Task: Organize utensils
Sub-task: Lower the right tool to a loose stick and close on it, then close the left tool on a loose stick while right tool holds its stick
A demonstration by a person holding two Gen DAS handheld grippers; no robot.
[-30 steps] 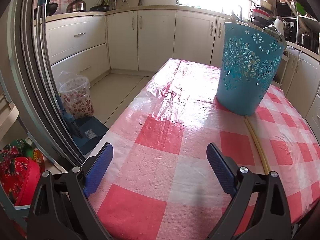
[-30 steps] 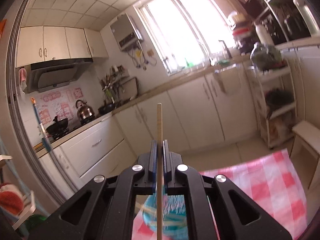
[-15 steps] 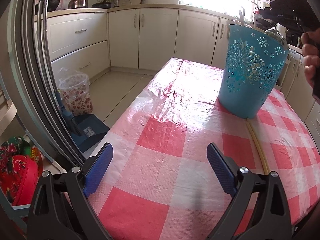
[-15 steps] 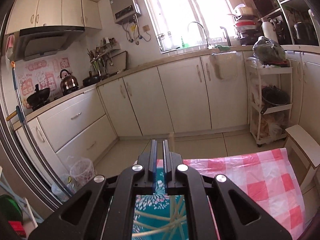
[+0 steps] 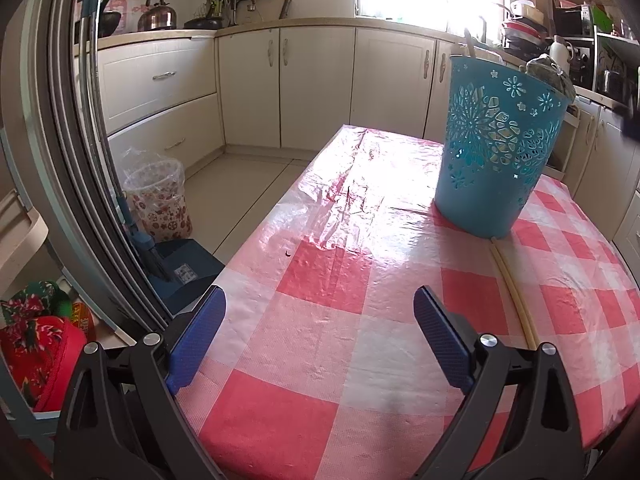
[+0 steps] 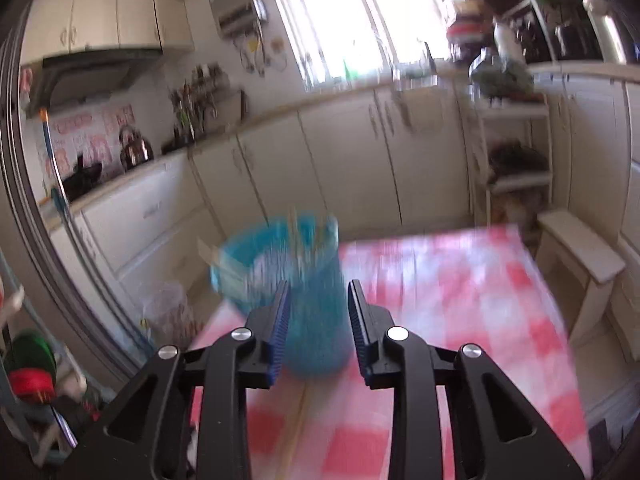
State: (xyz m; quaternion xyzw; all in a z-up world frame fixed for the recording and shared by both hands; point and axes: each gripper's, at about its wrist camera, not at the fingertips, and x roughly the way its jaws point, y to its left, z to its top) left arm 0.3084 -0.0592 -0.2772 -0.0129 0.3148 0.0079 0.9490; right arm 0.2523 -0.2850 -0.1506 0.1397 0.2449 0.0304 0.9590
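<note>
A teal openwork basket (image 5: 496,148) stands on the red-and-white checked tablecloth (image 5: 320,360). Pale chopsticks (image 5: 514,288) lie on the cloth, running from the basket's foot toward me. My left gripper (image 5: 318,334) hovers open over the near cloth, nothing between its blue pads. In the blurred right wrist view my right gripper (image 6: 316,328) points at the basket (image 6: 288,280), which holds several sticks. Its jaws are opening and nothing is between them. A chopstick (image 6: 296,428) lies on the cloth below it.
The table's left edge drops to a tiled floor with a lined bin (image 5: 158,200) and a dustpan (image 5: 180,268). Cream cabinets (image 5: 316,84) run along the back. A white stool (image 6: 580,256) and a shelf rack (image 6: 516,148) stand right of the table.
The right gripper let go of the chopstick it held upright, dropped lower and tilted down toward the basket, and its jaws parted. The left gripper stayed where it was.
</note>
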